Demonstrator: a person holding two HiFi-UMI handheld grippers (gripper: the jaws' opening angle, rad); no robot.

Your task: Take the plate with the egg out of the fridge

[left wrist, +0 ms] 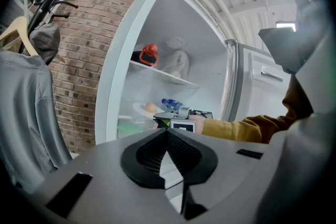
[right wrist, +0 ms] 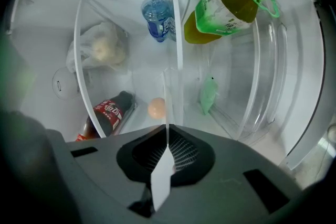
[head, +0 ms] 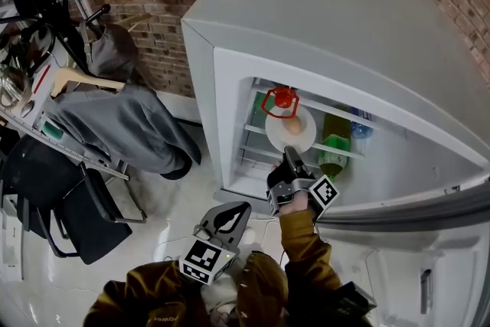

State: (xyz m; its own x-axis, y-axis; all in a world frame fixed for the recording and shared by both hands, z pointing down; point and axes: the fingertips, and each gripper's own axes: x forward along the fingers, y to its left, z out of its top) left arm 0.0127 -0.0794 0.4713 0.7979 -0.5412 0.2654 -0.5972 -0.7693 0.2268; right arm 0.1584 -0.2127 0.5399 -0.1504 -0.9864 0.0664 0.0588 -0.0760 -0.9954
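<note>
We note the right tongs (head: 290, 155) clenched on the round white plate (head: 307, 136) bearing the pale brown egg (head: 293, 129), inside the white fridge (head: 230, 57). The left tongs (head: 236, 212) are clenched and empty. We judge the grasp made; withdrawal remains.

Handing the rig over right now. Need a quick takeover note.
Right hand-held gripper: shut on the rim of the round white plate, which carries the tan egg.
Left hand-held gripper: shut, empty, held outside the white fridge.
Done: door open, plate gripped.
Left: the plate is inside at shelf level; draw it out level, or the egg may roll.
</note>
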